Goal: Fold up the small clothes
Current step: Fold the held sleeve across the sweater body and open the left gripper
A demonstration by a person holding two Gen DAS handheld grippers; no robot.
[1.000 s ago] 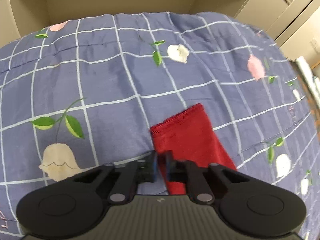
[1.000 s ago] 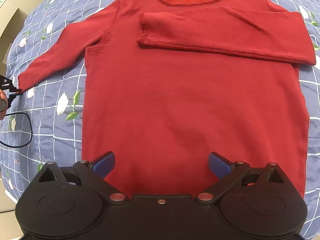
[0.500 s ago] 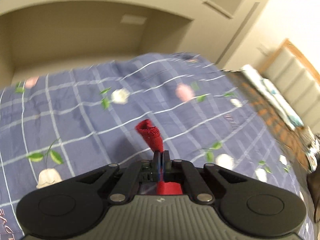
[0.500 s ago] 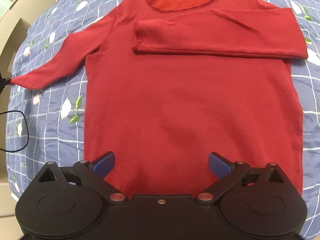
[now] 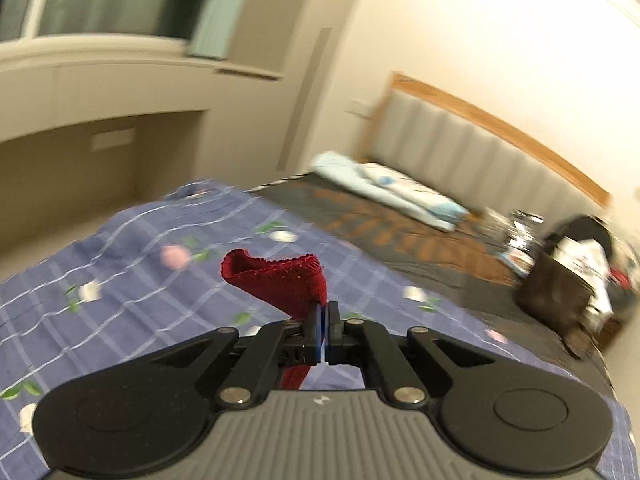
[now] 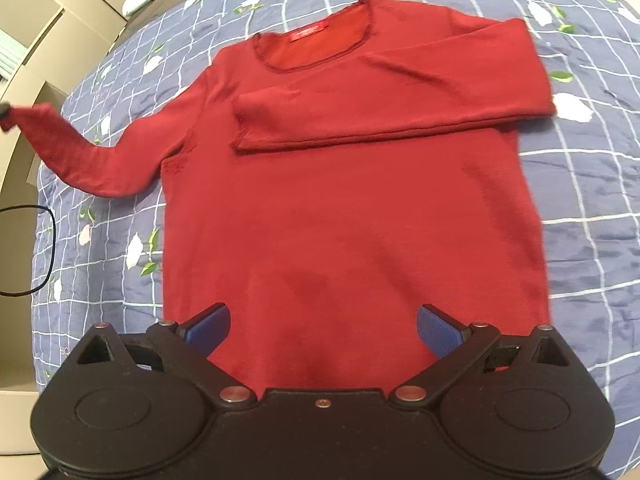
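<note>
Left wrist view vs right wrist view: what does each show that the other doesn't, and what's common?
Only the left wrist view: the left gripper shut on the sleeve cuff, and a padded headboard behind.

Only the right wrist view: the whole red sweater, one sleeve folded across its chest, with the right gripper open above the hem.

Both: the raised sleeve and the blue checked floral bedspread.

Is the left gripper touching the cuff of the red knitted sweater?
Touching. In the left wrist view, the left gripper is shut on the red knitted sweater's cuff, fabric pinched between its fingers.
</note>
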